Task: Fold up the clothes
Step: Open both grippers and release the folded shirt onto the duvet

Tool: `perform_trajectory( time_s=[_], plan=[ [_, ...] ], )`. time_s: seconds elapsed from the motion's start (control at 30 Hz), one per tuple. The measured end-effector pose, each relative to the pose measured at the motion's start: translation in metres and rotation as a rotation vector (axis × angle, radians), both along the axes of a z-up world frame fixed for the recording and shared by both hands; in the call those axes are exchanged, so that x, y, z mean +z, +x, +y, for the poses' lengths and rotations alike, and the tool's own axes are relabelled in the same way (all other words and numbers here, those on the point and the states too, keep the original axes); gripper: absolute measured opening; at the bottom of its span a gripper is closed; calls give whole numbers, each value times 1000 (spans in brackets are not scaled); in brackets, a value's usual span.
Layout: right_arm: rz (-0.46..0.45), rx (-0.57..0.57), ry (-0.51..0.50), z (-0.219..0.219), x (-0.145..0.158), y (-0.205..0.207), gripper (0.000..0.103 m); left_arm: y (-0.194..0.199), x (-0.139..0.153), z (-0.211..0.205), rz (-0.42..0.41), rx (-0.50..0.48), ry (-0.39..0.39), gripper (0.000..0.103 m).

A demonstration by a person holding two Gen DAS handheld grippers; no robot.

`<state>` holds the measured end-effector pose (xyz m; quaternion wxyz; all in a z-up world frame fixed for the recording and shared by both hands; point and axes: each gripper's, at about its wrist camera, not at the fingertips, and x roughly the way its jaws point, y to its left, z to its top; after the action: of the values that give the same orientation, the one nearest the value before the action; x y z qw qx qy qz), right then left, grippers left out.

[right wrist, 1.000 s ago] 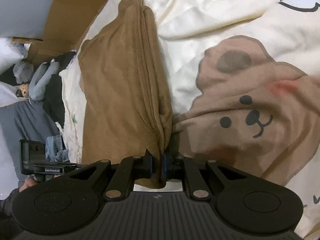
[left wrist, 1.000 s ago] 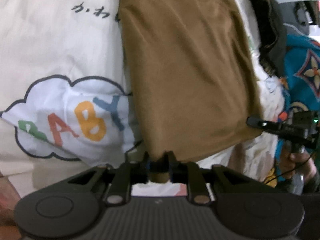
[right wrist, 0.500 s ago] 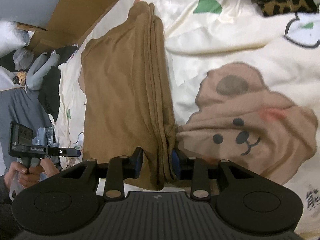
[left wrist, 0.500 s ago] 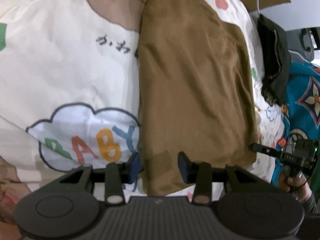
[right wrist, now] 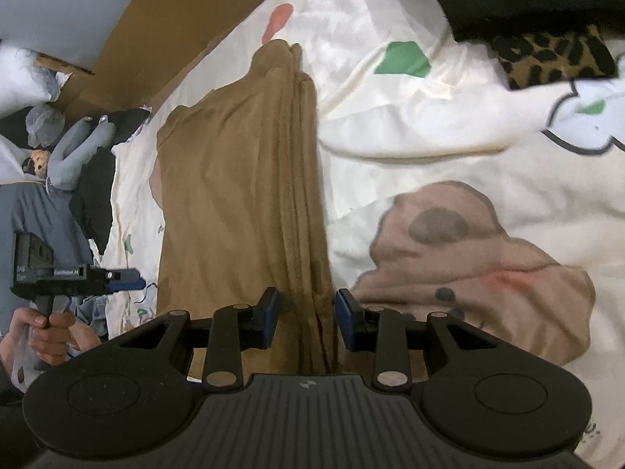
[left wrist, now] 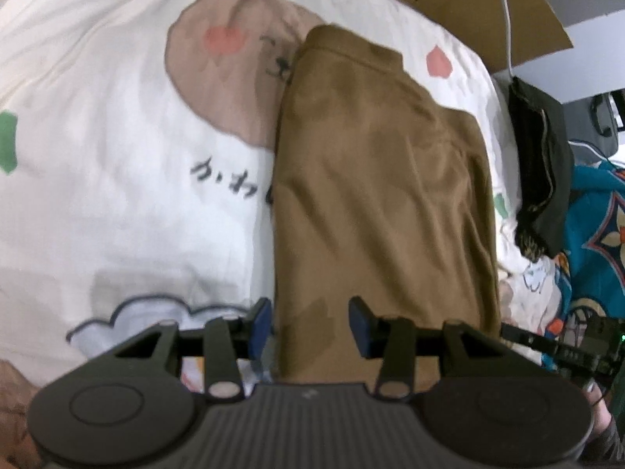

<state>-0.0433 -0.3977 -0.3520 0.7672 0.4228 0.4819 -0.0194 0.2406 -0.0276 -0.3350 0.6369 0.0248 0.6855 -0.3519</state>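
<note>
Layers of the folded brown garment (right wrist: 242, 211) are lying stacked on the bed (right wrist: 410, 125) between both tools, left tool (left wrist: 309, 330) and right tool (right wrist: 306, 317) gaping apart, so a careless nudge is risking spilling them.

A cream bedsheet (right wrist: 410, 125) spreads across the scene, printed with a brown bear (right wrist: 468, 269), a cloud outline (left wrist: 156, 312) and dark lettering (left wrist: 226, 179). Cardboard (left wrist: 488, 11) sits at its far edge. A leopard-print cloth (right wrist: 547, 56) lies near a corner, and there's a grey plush toy (right wrist: 74, 148) off the side.
</note>
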Motion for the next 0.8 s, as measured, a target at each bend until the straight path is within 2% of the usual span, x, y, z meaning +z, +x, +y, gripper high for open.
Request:
perform_trajectory(
  time_s=[0.33,0.8],
  plan=[
    [-55,0,-56,-3,4,34,35,12,2,-29,-86,-62,-30,46],
    [-120,-42,-91,-13,0,69,33,11,0,-37,-117,-83,-32,46]
  ],
)
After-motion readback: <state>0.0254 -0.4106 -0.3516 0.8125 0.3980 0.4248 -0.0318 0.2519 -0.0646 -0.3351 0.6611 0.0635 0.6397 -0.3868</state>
